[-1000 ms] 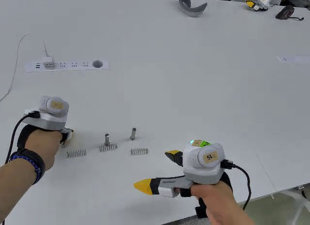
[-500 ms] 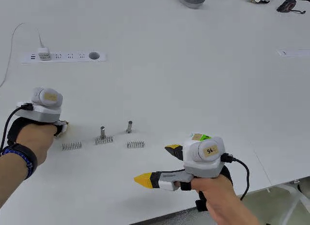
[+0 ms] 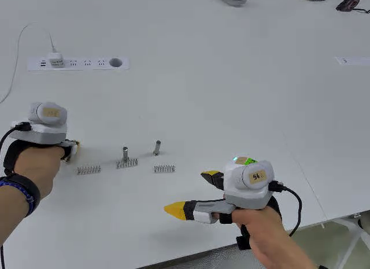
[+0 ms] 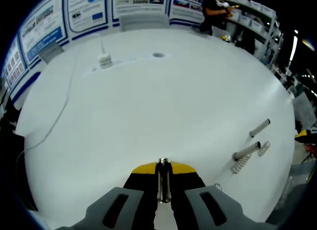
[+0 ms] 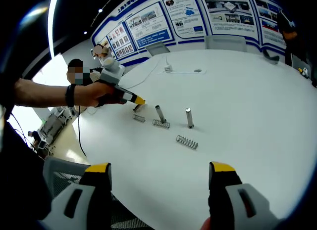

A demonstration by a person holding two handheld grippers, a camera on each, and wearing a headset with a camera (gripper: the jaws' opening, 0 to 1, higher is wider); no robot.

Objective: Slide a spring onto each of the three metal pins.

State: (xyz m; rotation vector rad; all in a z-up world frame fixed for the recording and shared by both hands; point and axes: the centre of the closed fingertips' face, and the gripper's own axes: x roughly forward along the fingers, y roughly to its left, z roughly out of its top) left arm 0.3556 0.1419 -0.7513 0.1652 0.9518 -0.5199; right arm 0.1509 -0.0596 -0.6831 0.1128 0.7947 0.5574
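Note:
Two metal pins (image 3: 125, 153) (image 3: 157, 147) stand upright on the white table (image 3: 231, 95). Three springs lie flat by them: one at the left (image 3: 88, 169), one against the left pin's foot (image 3: 127, 163), one at the right (image 3: 165, 169). My left gripper (image 3: 72, 147) is left of the springs, low over the table and shut on a thin metal pin (image 4: 163, 183). My right gripper (image 3: 192, 192) hovers in front of the pins, open and holding nothing. The right gripper view shows its own gripper (image 5: 159, 168) with jaws wide apart, the pins (image 5: 160, 114) (image 5: 189, 117) and the nearest spring (image 5: 187, 142) ahead.
A white power strip (image 3: 78, 63) with a plugged charger lies at the back left, its cable trailing off to the left. The table's near edge (image 3: 277, 234) runs just behind my right hand. People stand by shelves and posters beyond the table.
The head camera has tipped, shifting the whole scene. My left gripper has drifted slightly left, away from the pins. Pins, springs and the right gripper keep their places.

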